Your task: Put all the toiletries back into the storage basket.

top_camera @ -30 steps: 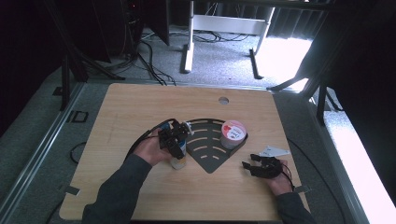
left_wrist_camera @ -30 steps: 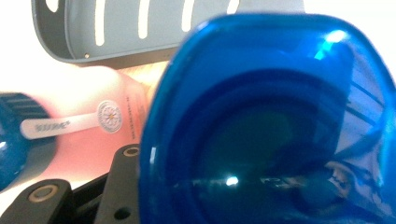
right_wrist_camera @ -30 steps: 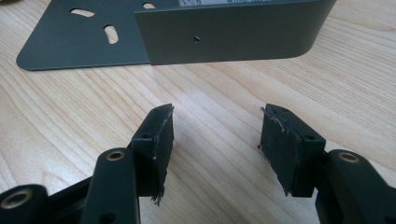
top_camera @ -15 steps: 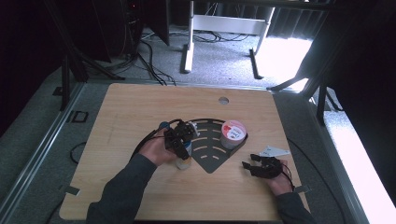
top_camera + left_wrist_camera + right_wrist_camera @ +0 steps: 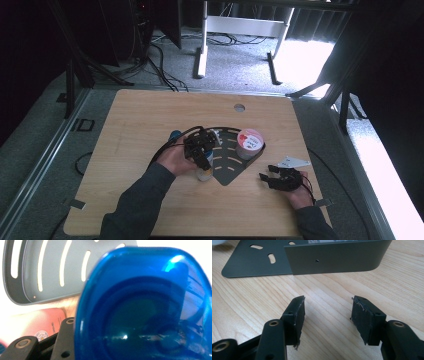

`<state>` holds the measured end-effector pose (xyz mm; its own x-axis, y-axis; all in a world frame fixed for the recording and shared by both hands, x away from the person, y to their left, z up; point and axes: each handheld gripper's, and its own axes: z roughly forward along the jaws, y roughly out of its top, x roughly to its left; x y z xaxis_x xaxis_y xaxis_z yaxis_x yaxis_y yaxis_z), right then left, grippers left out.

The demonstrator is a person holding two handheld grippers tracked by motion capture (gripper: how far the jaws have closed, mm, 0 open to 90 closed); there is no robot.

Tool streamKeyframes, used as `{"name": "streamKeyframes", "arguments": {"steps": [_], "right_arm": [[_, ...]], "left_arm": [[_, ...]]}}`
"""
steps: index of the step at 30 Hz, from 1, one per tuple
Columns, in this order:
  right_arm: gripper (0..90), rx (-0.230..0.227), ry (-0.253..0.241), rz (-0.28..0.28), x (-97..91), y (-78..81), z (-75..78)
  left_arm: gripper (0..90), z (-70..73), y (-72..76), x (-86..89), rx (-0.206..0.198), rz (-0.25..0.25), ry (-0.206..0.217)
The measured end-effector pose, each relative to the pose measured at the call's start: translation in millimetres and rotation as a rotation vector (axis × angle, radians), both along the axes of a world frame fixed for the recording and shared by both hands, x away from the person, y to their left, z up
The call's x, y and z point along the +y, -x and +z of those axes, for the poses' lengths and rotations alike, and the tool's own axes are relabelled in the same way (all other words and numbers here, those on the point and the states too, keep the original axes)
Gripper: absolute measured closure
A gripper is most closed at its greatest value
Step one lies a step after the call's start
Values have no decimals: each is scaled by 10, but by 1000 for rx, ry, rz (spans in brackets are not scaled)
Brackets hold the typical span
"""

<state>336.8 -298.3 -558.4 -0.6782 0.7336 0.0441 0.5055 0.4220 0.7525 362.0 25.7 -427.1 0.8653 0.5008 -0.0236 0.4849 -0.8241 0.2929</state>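
My left gripper [image 5: 202,159] is shut on a pale bottle [image 5: 204,173] with a blue cap [image 5: 142,305], holding it upright at the left edge of the dark fan-shaped slotted tray [image 5: 230,171]. In the left gripper view the cap looms between the jaws, with the tray's slots [image 5: 32,270] behind it. A tub with a red-and-white lid [image 5: 249,142] stands in the tray's right corner. My right gripper [image 5: 266,173] rests on the table to the right of the tray. It is open and empty [image 5: 328,312], and it faces the tray's upright wall [image 5: 337,255].
A white card [image 5: 293,162] lies on the wooden table [image 5: 150,115] just beyond the right gripper. A small blue object [image 5: 175,134] sits left of my left hand. A round hole [image 5: 239,107] is near the table's far edge. Cables trail from both grippers.
My left gripper has carried the bottle a little to the right, closer to the tray's edge. The right gripper has stayed where it was.
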Motion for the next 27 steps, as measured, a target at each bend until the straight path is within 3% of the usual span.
{"name": "streamKeyframes", "arguments": {"steps": [27], "right_arm": [[439, 1, -2, 2, -3, -1, 0]], "left_arm": [[551, 47, -85, -205, -10, 5, 31]]}}
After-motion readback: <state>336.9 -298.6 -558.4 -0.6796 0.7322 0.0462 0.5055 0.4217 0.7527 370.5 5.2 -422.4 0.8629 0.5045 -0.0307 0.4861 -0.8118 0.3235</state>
